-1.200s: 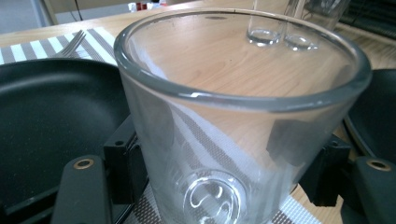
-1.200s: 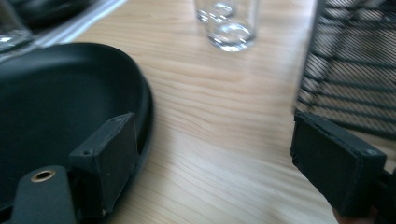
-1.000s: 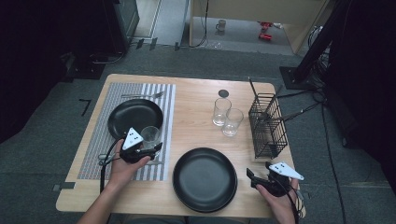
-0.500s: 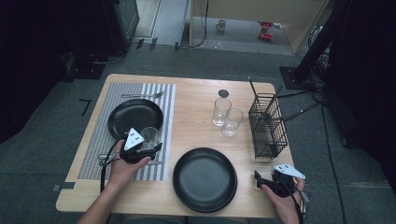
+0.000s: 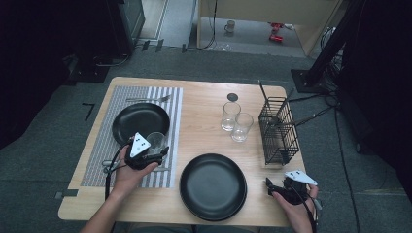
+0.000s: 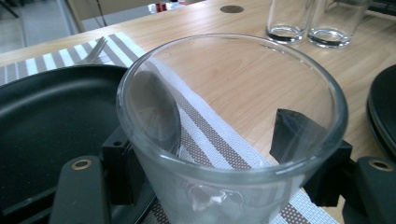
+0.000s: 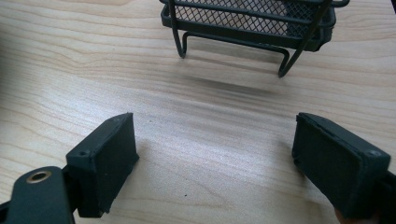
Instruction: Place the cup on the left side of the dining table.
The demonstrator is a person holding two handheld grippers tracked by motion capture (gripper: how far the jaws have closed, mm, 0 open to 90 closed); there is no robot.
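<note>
So the left gripper [image 5: 154, 151] has a clear drinking glass [image 6: 224, 140] clamped between its jaws, one black pad on each side of the glass wall, and you can see that really well in the left gripper view, where the glass sits upright right in front of the camera with its rim wide open. In the high view that glass [image 5: 155, 141] is on the striped placemat [image 5: 104, 141], at the lower right edge of the black plate on the mat [image 5: 138, 121], looks like touching or just beside its rim, can't quite tell which. A fork [image 5: 148, 99] lies on the mat's far end, past that plate. The right gripper [image 5: 271, 187] is down at the near right corner of the wooden table [image 5: 204, 111], jaws standing wide apart with nothing between them; in the right gripper view it's just bare wood between the pads and the foot of the black wire basket [image 7: 252, 23] a bit ahead. In the high view that basket [image 5: 277, 131] stands on the right side of the table with what looks like cutlery handles sticking out of it. A second, bigger black plate [image 5: 213, 187] sits at the near edge between the two hands, and two more empty glasses [image 5: 235, 121] stand side by side near the table's middle, well apart from the held one, with a small dark round disc [image 5: 232, 97] behind them.
</note>
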